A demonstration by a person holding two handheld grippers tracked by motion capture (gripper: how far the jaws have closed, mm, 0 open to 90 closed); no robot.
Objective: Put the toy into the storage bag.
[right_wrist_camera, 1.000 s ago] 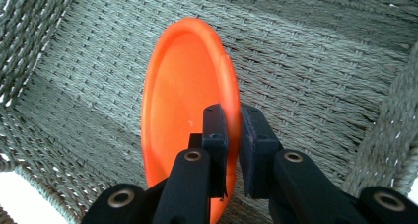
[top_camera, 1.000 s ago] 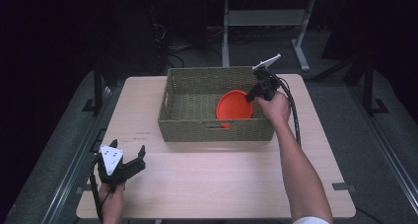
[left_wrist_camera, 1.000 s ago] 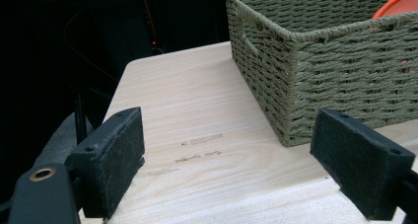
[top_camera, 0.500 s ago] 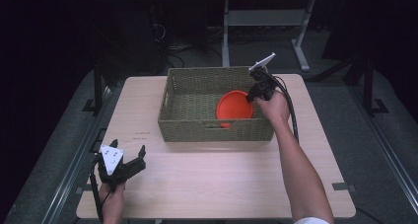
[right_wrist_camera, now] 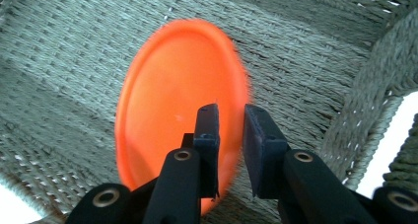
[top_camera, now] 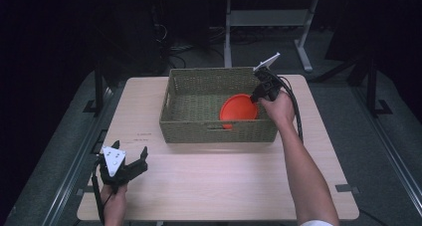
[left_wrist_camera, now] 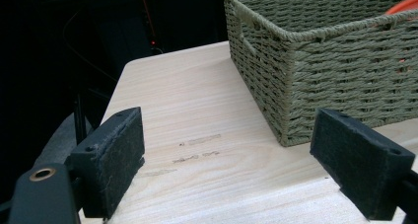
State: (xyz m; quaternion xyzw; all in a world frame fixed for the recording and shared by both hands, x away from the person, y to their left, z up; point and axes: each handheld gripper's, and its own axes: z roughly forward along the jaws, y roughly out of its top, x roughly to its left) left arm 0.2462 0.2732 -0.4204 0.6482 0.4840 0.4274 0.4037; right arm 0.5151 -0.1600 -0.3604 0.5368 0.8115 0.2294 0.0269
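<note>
An orange plate (top_camera: 238, 109) leans tilted inside the woven green basket (top_camera: 219, 72), at its right end. My right gripper (top_camera: 255, 97) reaches down into the basket over the right wall. In the right gripper view its jaws (right_wrist_camera: 231, 113) have just been opening: the plate's (right_wrist_camera: 167, 100) right rim lies between the pads with a narrow gap showing, and the plate looks blurred. My left gripper (top_camera: 130, 147) rests low at the table's front left corner, open, with bare table between its pads (left_wrist_camera: 113, 155).
The basket (left_wrist_camera: 335, 76) stands at the back middle of the light wooden table (top_camera: 209, 181), with a handle slot in its left wall. Dark floor, cables and a metal frame (top_camera: 268, 17) lie beyond the far edge.
</note>
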